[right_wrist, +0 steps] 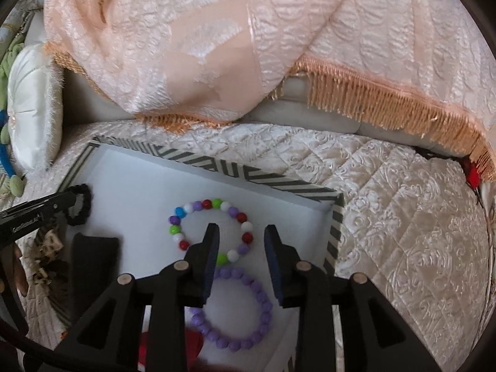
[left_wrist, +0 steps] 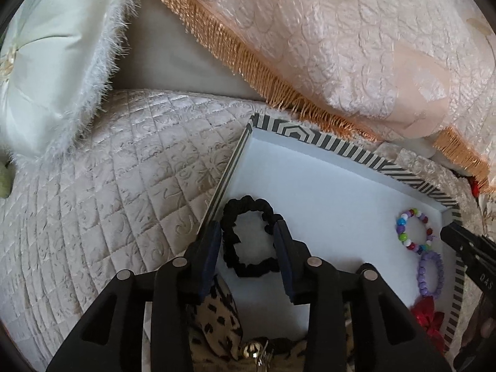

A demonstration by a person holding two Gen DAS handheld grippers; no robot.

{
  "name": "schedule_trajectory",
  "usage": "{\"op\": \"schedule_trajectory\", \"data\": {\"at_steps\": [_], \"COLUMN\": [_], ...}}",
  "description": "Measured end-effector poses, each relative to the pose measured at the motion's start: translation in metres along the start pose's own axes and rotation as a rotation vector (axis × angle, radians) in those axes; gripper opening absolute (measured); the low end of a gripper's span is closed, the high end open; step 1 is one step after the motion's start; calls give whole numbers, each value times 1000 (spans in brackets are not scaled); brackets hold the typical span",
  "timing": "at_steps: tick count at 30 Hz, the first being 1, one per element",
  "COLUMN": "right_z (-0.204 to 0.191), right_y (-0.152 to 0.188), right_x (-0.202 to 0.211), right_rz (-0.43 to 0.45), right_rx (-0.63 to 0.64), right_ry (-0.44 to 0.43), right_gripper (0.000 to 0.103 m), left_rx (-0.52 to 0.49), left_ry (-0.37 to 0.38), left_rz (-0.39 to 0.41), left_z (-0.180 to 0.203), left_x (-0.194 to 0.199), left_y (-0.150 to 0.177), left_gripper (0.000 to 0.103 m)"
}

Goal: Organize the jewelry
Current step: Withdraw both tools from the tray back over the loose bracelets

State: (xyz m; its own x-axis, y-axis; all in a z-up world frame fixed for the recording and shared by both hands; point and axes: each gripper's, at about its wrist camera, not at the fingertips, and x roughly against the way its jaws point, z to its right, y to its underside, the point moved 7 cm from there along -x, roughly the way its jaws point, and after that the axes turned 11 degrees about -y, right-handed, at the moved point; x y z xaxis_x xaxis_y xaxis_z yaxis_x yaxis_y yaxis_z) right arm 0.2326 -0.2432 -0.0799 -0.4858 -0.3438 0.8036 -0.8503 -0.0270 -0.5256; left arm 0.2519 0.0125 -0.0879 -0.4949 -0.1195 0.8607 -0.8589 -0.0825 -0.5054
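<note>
Lying in one striped-rim tray (left_wrist: 350,150) on a quilted cover (left_wrist: 124,161) are three rings: one black scrunchie (left_wrist: 248,235) at the left, one multicolour bead bracelet (right_wrist: 214,226) far right, one purple bead bracelet (right_wrist: 235,310) touching it on the near side. Left gripper (left_wrist: 248,232) stands apart, straddling the scrunchie without pressing it. Right gripper (right_wrist: 240,232) stands apart above the two bracelets, holding nothing
</note>
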Motion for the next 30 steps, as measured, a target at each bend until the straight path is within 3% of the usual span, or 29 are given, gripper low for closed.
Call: {"op": "schedule_trajectory", "data": {"at_steps": [4,30], "right_z": [-10,-86], "right_y": [4,105], "right_x": [17,104], "right_rz": [30,85], "right_rx": [12,43], "right_ry": [-11,-74], "right_gripper": [45,56], "left_rx": [7,-76], "left_ry": [-23,-74], "left_rz": [29,215], "left_z": [-6,-4], "left_x": [19,154], "left_y": [5,112], "left_gripper": [16,16]}}
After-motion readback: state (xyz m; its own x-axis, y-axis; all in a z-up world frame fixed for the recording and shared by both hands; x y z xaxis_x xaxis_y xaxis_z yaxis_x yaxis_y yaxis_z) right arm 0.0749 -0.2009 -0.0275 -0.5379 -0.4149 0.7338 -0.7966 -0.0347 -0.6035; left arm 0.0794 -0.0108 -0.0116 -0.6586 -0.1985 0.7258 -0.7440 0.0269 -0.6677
